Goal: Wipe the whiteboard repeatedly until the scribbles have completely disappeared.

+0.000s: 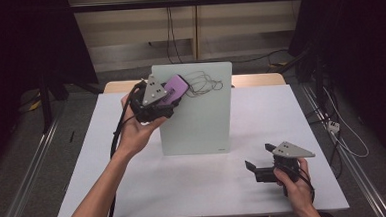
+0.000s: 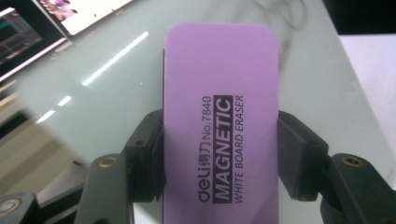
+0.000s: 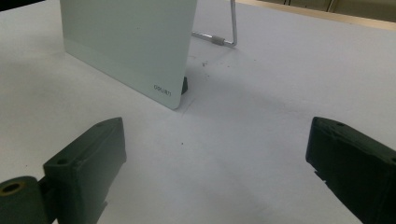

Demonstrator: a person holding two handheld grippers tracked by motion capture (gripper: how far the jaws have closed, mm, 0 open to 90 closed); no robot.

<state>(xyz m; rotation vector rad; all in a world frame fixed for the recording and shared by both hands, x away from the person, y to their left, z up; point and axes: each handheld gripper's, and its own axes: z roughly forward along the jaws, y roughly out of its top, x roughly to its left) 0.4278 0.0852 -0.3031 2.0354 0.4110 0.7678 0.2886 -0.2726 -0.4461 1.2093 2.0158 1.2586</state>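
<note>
My left tongs (image 2: 219, 154) clamp the purple eraser (image 2: 219, 107), pressed flat against the upper left of the whiteboard (image 1: 201, 118) beside black scribbles (image 1: 202, 82). My right tongs (image 1: 259, 157) gape empty, low over the tabletop (image 1: 185, 189).

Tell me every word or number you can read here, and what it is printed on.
"deli" with two characters too small to read, then "No.7840": on the purple eraser.
"MAGNETIC": on the eraser, white letters in a dark bar.
"WHITE BOARD ERASER": on the eraser, beside that bar.
A small grey logo at the board's lower corner: too blurred to read surely.
</note>
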